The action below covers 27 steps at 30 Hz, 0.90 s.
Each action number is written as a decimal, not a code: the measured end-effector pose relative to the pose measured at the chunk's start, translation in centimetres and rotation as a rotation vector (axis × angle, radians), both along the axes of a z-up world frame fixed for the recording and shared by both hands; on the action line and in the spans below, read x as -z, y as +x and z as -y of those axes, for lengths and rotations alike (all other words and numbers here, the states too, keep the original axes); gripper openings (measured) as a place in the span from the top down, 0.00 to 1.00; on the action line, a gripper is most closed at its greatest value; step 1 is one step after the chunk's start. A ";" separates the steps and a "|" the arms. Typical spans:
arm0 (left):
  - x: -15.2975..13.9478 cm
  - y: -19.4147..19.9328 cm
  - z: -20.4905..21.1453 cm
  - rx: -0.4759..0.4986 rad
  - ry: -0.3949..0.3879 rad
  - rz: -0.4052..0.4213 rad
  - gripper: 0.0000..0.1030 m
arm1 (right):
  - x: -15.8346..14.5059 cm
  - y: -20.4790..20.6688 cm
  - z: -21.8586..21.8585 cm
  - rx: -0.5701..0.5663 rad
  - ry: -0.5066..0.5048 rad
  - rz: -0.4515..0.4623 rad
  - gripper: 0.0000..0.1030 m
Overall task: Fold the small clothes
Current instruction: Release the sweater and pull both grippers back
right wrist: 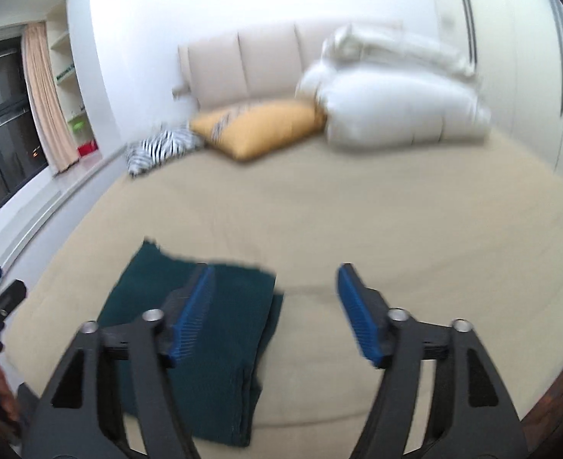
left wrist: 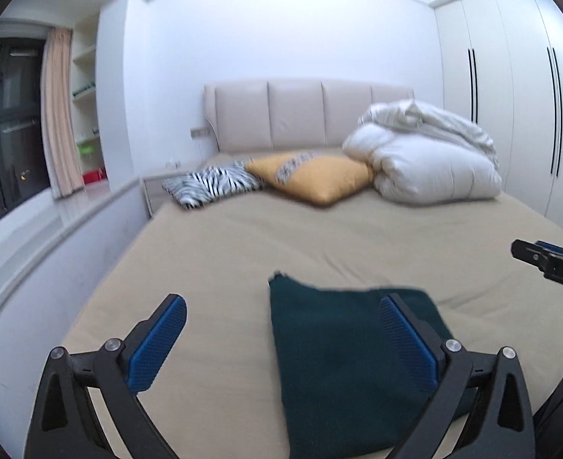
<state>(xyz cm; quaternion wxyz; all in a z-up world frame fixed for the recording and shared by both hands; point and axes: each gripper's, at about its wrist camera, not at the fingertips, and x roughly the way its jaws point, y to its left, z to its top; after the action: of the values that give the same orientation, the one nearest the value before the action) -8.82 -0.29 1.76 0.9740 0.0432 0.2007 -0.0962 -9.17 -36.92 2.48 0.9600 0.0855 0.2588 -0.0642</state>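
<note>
The bed (left wrist: 243,237) fills both views, its tan sheet bare across the middle. At the headboard end sit a bundled white duvet (left wrist: 426,160), a mustard pillow (left wrist: 315,179) and a zebra-striped pillow (left wrist: 212,185), all well apart from the work.

Near the foot edge lies the dark green garment (left wrist: 338,363), flat on the sheet and apparently already folded into a long rectangle, with a layered edge showing along its right side in the right wrist view (right wrist: 189,329). Its long axis runs from the foot of the bed toward the headboard.

The garment lies between the two tools. From the left claw (left wrist: 281,340) it sits to the right, under that claw's right finger; from the right claw (right wrist: 275,306) it sits to the left, under the left finger. Neither looks clearly nearer. Both claws are spread wide and hold nothing, and seem to hover above the cloth rather than touch it.

There are no containers in view.
</note>
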 end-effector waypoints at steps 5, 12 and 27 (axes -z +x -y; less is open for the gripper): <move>-4.1 -1.5 -1.4 -0.155 0.024 0.113 0.00 | -5.5 -3.7 -1.8 0.083 -0.136 0.248 0.00; -4.1 -0.7 -1.7 -0.151 0.004 -0.004 0.00 | -9.7 -5.6 -2.8 0.073 -0.117 0.325 0.00; 8.0 1.2 -0.3 -0.138 0.050 -0.368 0.00 | 7.5 -0.8 -5.5 -0.020 0.016 -0.285 0.00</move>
<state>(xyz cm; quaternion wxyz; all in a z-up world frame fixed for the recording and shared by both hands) -7.66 0.00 -6.21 0.9238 0.0351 0.3800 -0.0303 -10.00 -31.40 -5.02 0.9134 0.0804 0.3938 -0.0641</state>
